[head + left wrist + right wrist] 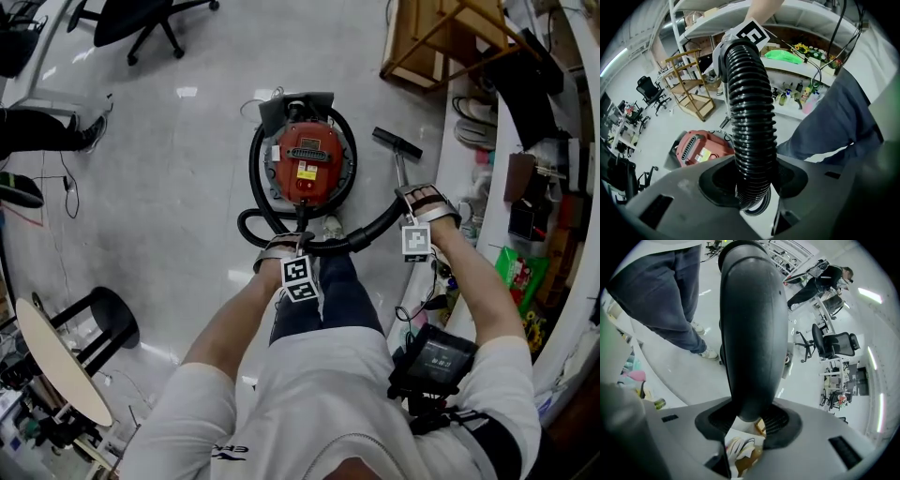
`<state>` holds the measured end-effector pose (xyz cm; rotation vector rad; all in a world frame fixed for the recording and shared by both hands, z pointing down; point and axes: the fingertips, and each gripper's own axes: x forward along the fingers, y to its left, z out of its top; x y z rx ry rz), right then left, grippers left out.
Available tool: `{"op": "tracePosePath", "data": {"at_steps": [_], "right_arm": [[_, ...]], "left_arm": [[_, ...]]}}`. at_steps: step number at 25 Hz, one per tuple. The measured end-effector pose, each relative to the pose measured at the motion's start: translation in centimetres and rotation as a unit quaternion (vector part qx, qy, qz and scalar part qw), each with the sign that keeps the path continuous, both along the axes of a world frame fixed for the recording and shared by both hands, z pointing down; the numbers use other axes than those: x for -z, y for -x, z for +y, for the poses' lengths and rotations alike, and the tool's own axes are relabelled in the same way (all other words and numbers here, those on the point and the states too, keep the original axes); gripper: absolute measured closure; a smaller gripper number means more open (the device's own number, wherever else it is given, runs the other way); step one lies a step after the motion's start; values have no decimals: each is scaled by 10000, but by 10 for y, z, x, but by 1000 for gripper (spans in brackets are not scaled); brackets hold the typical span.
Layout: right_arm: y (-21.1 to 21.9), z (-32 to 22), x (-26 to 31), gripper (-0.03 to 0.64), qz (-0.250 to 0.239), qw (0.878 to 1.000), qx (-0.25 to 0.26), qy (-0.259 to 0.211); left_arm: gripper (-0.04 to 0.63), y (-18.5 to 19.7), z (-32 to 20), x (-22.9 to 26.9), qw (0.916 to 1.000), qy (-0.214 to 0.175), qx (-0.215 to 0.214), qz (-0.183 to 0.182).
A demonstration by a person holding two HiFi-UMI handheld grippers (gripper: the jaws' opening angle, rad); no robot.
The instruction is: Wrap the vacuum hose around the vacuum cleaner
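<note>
- Grip on the left: the left gripper point(753, 186) is closed on the ribbed vacuum hose point(749, 112), with its pads set in the corrugations. Hold firmly, but let the hose roll a little so it twists rather than kinks.
- Centre: the red vacuum cleaner point(309, 161) sits on the floor point(169, 187) just ahead of the person's legs point(323, 295), and a loop of hose lies around its body. The spare length spans between the two grippers in front of the canister. Carry it round low and snug against that loop.
- Right: the right gripper point(748, 420) is clamped on the smooth hose handle point(750, 329). Lead with this end and leave slack behind it.
- Far right: the wand point(400, 161) juts out beyond that hand, so watch that it doesn't swing.
</note>
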<state>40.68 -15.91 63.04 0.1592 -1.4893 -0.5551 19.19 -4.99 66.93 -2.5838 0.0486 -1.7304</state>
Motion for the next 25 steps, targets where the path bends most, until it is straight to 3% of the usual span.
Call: {"op": "tracePosePath", "data": {"at_steps": [9,18,25], "right_arm": [[-1,-68,-18,457,133,9966,763,-277],[16,-133,-38,457,-15,9901,1192,-740],[31,-158,-44,457,-166,9875,1378,-743]], "left_arm": [[428,-30,-14,-20,9975,273,633,127],[431,-54,-37,-42,9919,474,1149,259],[434,-70,-45,-59,9863,680,1459,353]]}}
